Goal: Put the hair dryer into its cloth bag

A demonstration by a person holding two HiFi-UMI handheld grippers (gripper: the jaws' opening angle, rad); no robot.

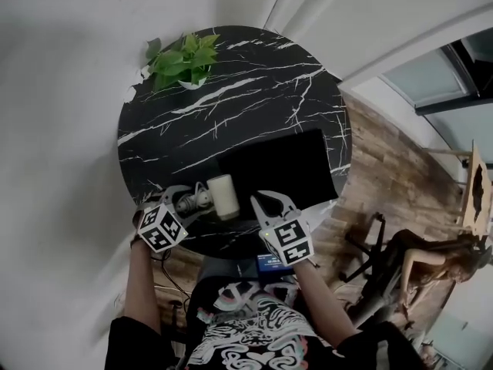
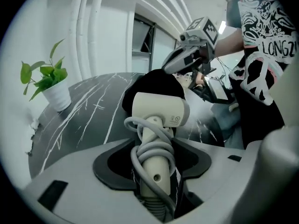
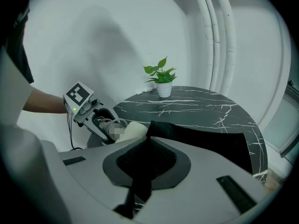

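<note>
hair dryer (image 2: 159,110) label print too small to read, handle's foot hidden low between the jaws

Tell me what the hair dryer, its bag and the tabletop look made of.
The cream hair dryer: likely matte plastic, moulded shell; grey cord looks rubbery. The black bag: soft cloth, folds and drapes. The round black tabletop: polished marble or marble-look, white veins, sheen.
</note>
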